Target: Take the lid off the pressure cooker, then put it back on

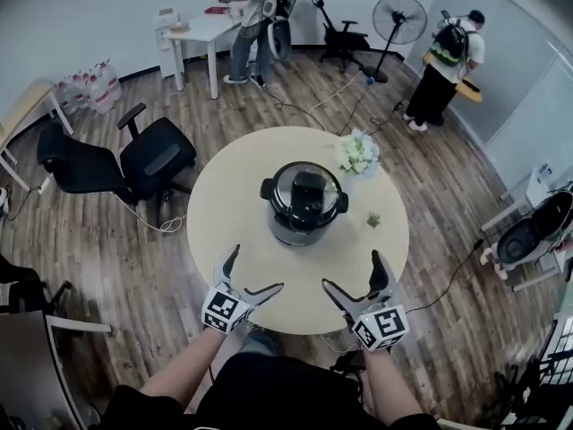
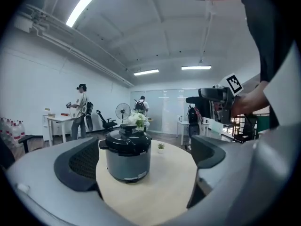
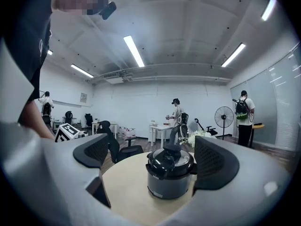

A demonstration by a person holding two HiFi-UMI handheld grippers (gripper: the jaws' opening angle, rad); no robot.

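round pale wooden table (image 1: 224,218), seen from above. grey pressure cooker with black side handles (image 1: 295,233) stands upright near the table's centre; its black domed lid with a centre knob (image 1: 303,191) sits on top. left gripper (image 1: 257,267) and right gripper (image 1: 351,270) hover over the table's near edge, jaws spread wide, nothing between them, both apart from the cooker. white flower bunch (image 1: 358,153) behind the cooker; small green plant (image 1: 373,219) to its right.

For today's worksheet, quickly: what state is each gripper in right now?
Left gripper: open, jaws apart, holding nothing.
Right gripper: open, jaws apart, holding nothing.
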